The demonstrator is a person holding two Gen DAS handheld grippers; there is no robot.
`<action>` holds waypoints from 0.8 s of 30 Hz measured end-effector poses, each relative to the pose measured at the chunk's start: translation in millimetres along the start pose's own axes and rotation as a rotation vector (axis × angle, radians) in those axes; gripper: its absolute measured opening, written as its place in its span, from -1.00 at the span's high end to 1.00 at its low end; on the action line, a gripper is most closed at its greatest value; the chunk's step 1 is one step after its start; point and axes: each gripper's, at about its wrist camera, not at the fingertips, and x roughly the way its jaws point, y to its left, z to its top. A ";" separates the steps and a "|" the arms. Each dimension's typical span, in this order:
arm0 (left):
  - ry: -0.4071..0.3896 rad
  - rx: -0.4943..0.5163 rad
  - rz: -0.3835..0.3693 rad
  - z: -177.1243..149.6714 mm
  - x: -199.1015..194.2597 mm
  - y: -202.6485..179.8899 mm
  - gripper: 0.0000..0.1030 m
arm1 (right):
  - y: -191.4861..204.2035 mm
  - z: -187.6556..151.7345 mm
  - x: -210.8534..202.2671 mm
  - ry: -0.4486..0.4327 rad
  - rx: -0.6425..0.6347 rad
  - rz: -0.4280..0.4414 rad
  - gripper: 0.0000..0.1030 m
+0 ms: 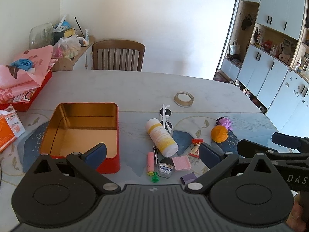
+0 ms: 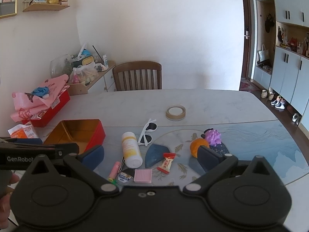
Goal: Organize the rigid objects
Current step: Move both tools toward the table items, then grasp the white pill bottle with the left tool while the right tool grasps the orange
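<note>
An open red tin (image 1: 81, 129) with a gold inside stands on the table, also in the right wrist view (image 2: 77, 133). Right of it lie a white and yellow bottle (image 1: 161, 137), white sunglasses (image 1: 166, 118), a pink tube (image 1: 150, 162), a pink pad (image 1: 181, 163), a small jar (image 1: 165, 169), a candy (image 1: 196, 147), an orange ball (image 1: 219, 133), a purple spiky toy (image 1: 225, 122) and a tape roll (image 1: 183, 99). My left gripper (image 1: 152, 154) is open and empty above the small items. My right gripper (image 2: 150, 154) is open and empty above them too.
A red box with pink wrapping (image 1: 21, 81) and an orange packet (image 1: 8, 129) sit at the table's left. A wooden chair (image 1: 118, 55) stands at the far edge. Cabinets (image 1: 270, 61) line the right wall. A small purple box (image 1: 188, 177) lies near me.
</note>
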 end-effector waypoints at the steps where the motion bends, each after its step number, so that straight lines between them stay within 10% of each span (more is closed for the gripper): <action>1: 0.003 -0.001 -0.001 0.0 1.1 -0.4 -0.99 | 0.1 0.1 0.1 0.001 0.000 0.000 -0.99; 24: 0.067 -0.065 0.042 4.1 44.4 -37.8 -0.99 | -68.6 8.5 35.4 0.053 -0.031 0.048 -0.93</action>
